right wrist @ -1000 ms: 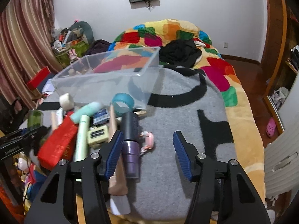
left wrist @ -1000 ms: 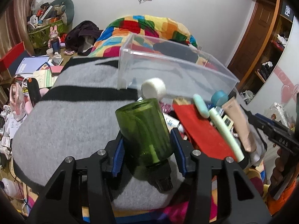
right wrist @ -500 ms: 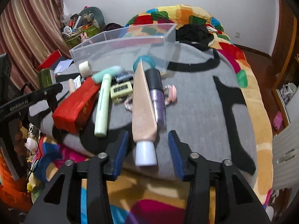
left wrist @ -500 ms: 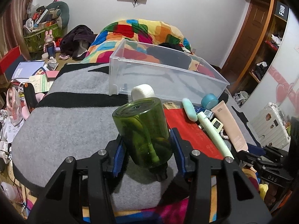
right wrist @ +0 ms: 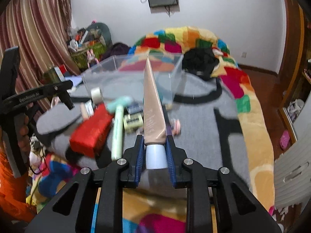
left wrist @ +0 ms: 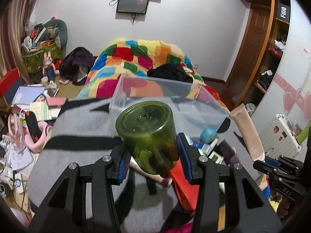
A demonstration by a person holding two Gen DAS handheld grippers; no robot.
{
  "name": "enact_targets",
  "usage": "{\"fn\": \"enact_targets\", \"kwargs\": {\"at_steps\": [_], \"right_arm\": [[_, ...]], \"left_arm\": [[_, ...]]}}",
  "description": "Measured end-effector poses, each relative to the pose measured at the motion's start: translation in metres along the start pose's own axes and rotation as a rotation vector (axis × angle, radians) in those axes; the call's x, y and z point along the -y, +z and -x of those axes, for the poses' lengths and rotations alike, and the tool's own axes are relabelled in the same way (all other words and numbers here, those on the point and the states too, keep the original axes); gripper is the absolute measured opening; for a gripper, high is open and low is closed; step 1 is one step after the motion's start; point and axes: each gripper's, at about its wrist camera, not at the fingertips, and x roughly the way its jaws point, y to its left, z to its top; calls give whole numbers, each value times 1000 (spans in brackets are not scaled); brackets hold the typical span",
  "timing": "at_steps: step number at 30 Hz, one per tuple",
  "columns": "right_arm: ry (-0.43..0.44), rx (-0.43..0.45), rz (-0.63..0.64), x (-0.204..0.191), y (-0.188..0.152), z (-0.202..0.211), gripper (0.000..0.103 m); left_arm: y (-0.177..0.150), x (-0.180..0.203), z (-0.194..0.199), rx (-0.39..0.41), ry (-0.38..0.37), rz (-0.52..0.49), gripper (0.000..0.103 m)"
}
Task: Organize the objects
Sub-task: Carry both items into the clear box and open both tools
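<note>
My left gripper [left wrist: 153,157] is shut on a green translucent bottle [left wrist: 147,134], held base-forward above the grey blanket [left wrist: 81,124]. My right gripper [right wrist: 155,153] is shut on the pale blue cap of a beige tube [right wrist: 152,101], lifted and pointing toward the clear plastic bin [right wrist: 128,73]. The tube also shows at the right of the left wrist view [left wrist: 246,128]. The bin [left wrist: 167,101] stands just beyond the bottle. The left gripper shows at the left of the right wrist view [right wrist: 38,95].
A red box [right wrist: 91,130], a pale green tube [right wrist: 118,128], a white jar [right wrist: 96,94], a teal-lidded jar [left wrist: 208,135] and small items lie on the blanket before the bin. A colourful quilt [left wrist: 140,58] lies behind. Floor clutter is at left, a white suitcase [left wrist: 281,134] at right.
My right gripper has closed on the beige tube's cap and lifted it off the blanket. My left gripper has raised the green bottle and tipped it toward the bin.
</note>
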Motion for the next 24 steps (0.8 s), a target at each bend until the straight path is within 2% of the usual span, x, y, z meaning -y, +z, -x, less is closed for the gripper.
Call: {"fn": "enact_targets", "kwargs": {"at_steps": [4, 5, 12, 19, 24], "right_arm": [[9, 46, 12, -6, 23, -4, 20], [12, 54, 17, -7, 29, -6, 20], [30, 100, 35, -14, 70, -26, 20], [66, 105, 40, -18, 103, -51, 20], [99, 62, 47, -21, 118, -78, 20]], "left_arm": [[15, 0, -4, 21, 5, 0, 45], [19, 0, -5, 23, 3, 1, 42], [40, -2, -23, 11, -10, 12, 42], [66, -5, -36, 27, 18, 3, 42], [84, -7, -49, 30, 49, -8, 42]]}}
